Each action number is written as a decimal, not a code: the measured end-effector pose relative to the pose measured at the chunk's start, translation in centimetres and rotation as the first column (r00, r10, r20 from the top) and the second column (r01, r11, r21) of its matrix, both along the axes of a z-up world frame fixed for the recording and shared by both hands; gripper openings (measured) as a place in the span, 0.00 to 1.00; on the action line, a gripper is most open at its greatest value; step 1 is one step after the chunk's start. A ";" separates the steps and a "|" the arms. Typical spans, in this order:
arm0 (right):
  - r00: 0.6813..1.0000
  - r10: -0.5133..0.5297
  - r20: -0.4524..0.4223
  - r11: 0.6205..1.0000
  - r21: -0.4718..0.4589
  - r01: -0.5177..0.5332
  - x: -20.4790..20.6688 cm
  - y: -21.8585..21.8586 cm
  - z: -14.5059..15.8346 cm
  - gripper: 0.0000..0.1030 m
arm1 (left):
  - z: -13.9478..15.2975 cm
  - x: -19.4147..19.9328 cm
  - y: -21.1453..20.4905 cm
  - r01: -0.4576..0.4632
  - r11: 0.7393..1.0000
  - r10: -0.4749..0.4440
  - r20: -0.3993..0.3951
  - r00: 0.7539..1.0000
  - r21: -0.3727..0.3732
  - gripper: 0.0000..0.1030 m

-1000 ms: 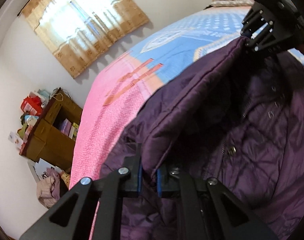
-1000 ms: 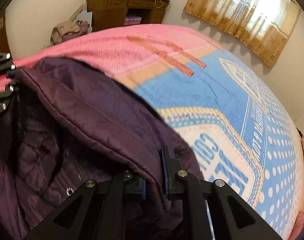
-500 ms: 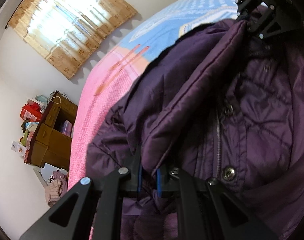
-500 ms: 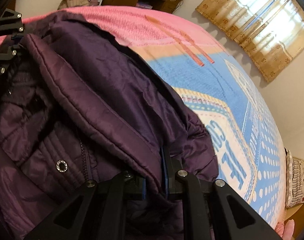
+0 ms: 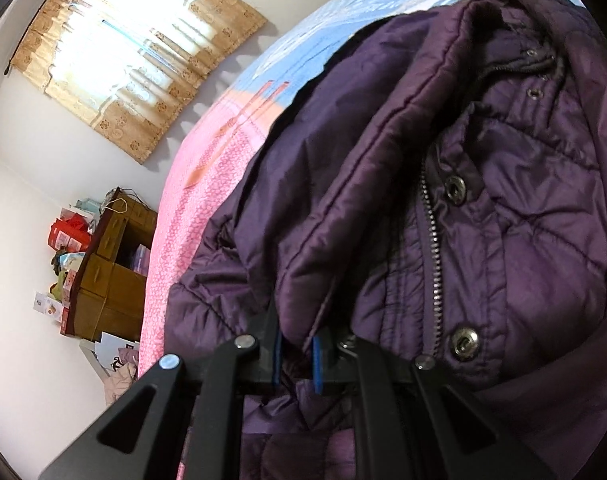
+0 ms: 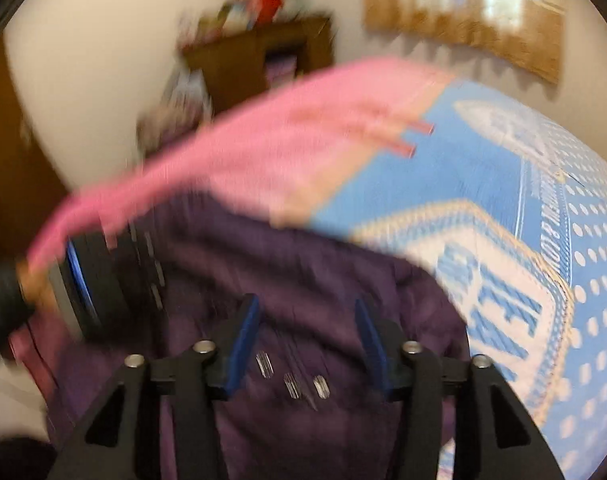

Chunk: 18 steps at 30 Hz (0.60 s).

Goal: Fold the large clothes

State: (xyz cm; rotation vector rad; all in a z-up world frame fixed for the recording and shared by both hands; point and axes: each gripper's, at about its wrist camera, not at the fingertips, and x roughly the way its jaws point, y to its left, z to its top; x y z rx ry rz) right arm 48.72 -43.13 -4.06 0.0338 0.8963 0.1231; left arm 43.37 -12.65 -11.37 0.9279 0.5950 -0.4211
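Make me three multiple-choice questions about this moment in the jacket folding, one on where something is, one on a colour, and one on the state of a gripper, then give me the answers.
1. Where does the jacket lie?
A. On the bedspread
B. In the wooden cabinet
C. Over the curtain rod

2. What colour is the jacket?
A. Red
B. Dark purple
C. Yellow

3. How does the right gripper stand?
A. Clamped on a zipper
B. Holding a pillow
C. Open, nothing between its pads

Answers:
1. A: the pink and blue bedspread shows around the jacket's edges in both views.
2. B: the quilted fabric is dark purple throughout.
3. C: its jaws have just been opening, and the blue pads stand apart above the jacket, while the left gripper pinches a fold of it.
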 end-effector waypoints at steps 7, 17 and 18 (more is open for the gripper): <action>0.985 -0.094 -0.141 0.992 -0.099 0.080 4.9 2.9 -8.7 0.51 | 1.3 -1.2 0.2 -0.016 1.000 0.016 0.019 1.000 -0.020 0.22; 0.997 -0.048 -0.060 0.992 -0.123 0.040 2.1 3.1 -11.4 0.51 | 10.4 0.8 -0.1 -0.136 0.895 0.118 -0.068 0.991 -0.424 0.83; 0.998 -0.047 -0.041 0.993 -0.114 0.042 2.0 2.7 -11.6 0.51 | 9.5 2.4 -1.2 -0.183 0.887 0.145 -0.120 0.982 -0.423 0.83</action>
